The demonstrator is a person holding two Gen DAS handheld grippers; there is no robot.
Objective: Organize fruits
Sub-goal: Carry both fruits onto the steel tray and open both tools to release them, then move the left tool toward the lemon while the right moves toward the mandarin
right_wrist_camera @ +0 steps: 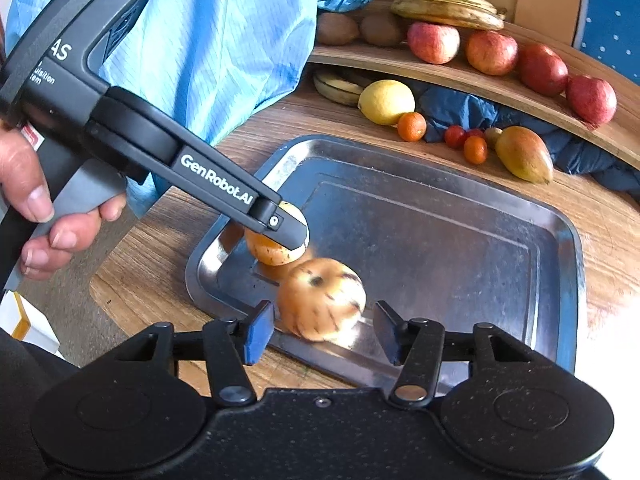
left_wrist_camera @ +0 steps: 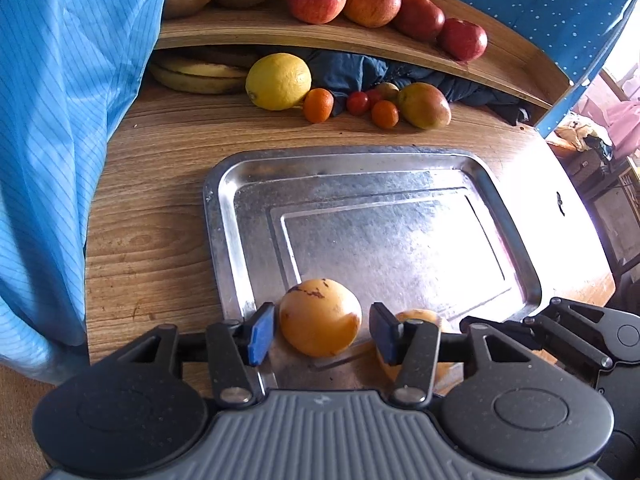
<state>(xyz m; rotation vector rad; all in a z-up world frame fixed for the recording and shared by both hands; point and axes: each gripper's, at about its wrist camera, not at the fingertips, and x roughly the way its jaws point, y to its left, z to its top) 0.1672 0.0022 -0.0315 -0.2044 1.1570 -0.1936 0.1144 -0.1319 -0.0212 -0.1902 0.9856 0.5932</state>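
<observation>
Two spotted oranges lie at the near end of a steel tray [left_wrist_camera: 216, 208] on the wooden table. My left gripper [left_wrist_camera: 322, 330] is open, its blue pads on either side of one orange [left_wrist_camera: 320, 316] with small gaps. The second orange [left_wrist_camera: 420, 316] is partly hidden behind the left gripper's right finger. In the right wrist view my right gripper [right_wrist_camera: 320, 330] is open around the blurred second orange [right_wrist_camera: 320, 300]. Beyond it, the left gripper [right_wrist_camera: 286, 236] reaches in from the left over the first orange [right_wrist_camera: 268, 254], held by a person's hand [right_wrist_camera: 36, 208].
Behind the tray [right_wrist_camera: 568, 240] lie a lemon [left_wrist_camera: 278, 80], two mandarins [left_wrist_camera: 318, 105], cherry tomatoes [left_wrist_camera: 357, 103], a mango [left_wrist_camera: 424, 105], bananas [left_wrist_camera: 196, 76] and a dark blue cloth [left_wrist_camera: 352, 72]. A wooden shelf [left_wrist_camera: 260, 34] above holds apples, kiwis and bananas. A light blue garment [left_wrist_camera: 56, 120] hangs at left.
</observation>
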